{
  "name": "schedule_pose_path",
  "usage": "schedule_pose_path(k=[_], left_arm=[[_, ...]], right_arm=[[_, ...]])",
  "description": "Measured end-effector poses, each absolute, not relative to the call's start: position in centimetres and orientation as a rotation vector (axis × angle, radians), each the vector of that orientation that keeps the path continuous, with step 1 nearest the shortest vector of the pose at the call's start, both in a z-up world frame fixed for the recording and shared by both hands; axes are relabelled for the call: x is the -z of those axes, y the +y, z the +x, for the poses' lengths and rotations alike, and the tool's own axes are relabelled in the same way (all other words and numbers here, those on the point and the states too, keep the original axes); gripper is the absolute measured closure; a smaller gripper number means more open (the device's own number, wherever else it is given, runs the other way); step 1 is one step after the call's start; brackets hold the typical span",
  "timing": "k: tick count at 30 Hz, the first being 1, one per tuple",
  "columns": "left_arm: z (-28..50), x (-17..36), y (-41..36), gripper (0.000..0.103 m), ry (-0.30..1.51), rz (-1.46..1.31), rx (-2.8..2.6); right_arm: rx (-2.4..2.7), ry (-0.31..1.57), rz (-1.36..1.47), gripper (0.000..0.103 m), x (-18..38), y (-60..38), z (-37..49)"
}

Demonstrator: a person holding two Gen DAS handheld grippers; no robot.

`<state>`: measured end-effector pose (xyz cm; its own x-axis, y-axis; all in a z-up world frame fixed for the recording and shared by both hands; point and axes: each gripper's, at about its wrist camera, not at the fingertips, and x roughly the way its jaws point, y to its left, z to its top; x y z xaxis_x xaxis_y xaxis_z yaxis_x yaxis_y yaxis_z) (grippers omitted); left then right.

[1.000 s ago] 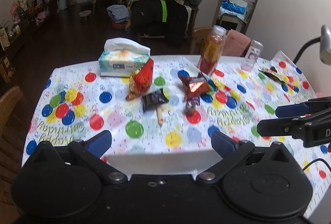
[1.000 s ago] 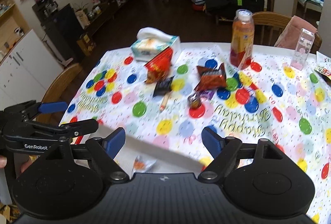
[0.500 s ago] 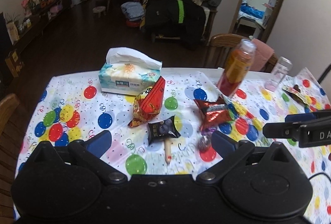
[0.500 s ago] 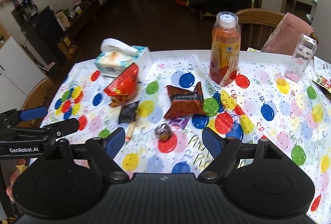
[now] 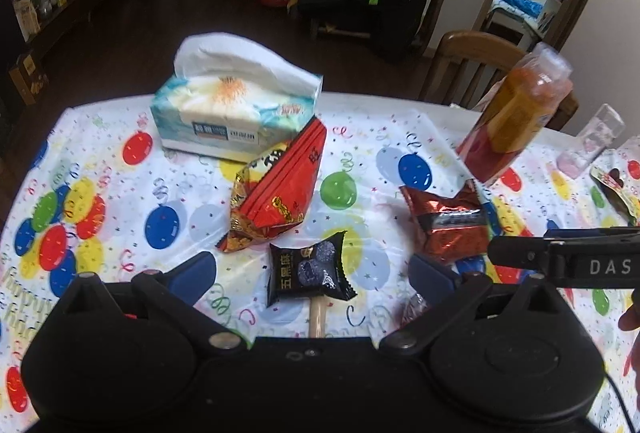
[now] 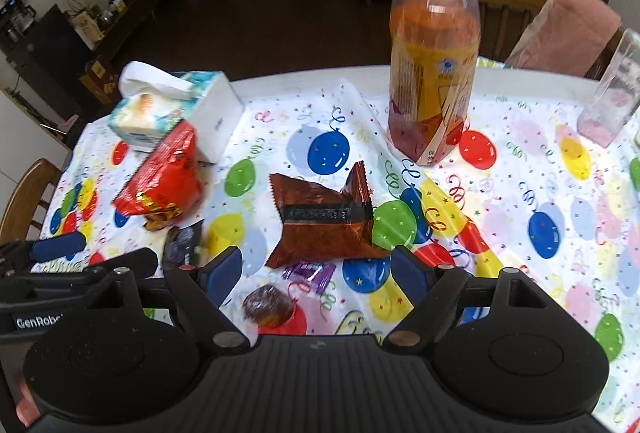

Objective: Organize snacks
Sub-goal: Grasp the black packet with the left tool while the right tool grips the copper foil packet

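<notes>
A: Still approaching, nothing grasped. Left gripper [image 5: 312,273] hovering with jaws apart, framing the black snack packet [image 5: 310,273] lying flat on the counter [image 5: 120,193], a stick [image 5: 317,317] poking out beneath it. Right gripper [image 6: 316,269] likewise spread wide, hanging over the brown foil packet [image 6: 324,221], with a small round wrapped candy [image 6: 268,305] just below.

B: Noting the rest: red snack bag [image 5: 280,193] leaning beside the tissue box [image 5: 236,113], orange drink bottle [image 6: 434,65] standing upright behind the foil packet. No bin or tray showing.

A: Judging next move: lowering the left onto the black packet, pinching across its width. Thin and flat, so likely needing low fingertips to avoid sliding off.
</notes>
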<state>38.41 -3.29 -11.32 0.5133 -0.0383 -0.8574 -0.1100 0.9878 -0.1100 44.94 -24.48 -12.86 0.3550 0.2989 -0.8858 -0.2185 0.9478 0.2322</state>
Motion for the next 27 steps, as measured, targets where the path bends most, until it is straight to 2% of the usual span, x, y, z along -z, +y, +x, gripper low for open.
schedule_pose_path(k=[18, 21, 26, 27], left_arm=[[42.4, 17.9, -2.3, 0.005, 1.172, -0.242, -0.043], [42.7, 18.5, -2.4, 0.013, 1.185, -0.250, -0.030], [42.7, 19.1, -2.3, 0.036, 1.197, -0.266, -0.019], [42.7, 19.1, -2.2, 0.037, 1.198, -0.270, -0.021]], right_arm=[[-0.291, 1.242, 0.068, 0.022, 19.1, -22.3, 49.4], [-0.282, 1.251, 0.067, 0.022, 19.8, -22.1, 49.6], [-0.271, 1.261, 0.055, 0.022, 20.6, -21.6, 49.6], [-0.269, 1.258, 0.056, 0.022, 20.7, -21.6, 49.6]])
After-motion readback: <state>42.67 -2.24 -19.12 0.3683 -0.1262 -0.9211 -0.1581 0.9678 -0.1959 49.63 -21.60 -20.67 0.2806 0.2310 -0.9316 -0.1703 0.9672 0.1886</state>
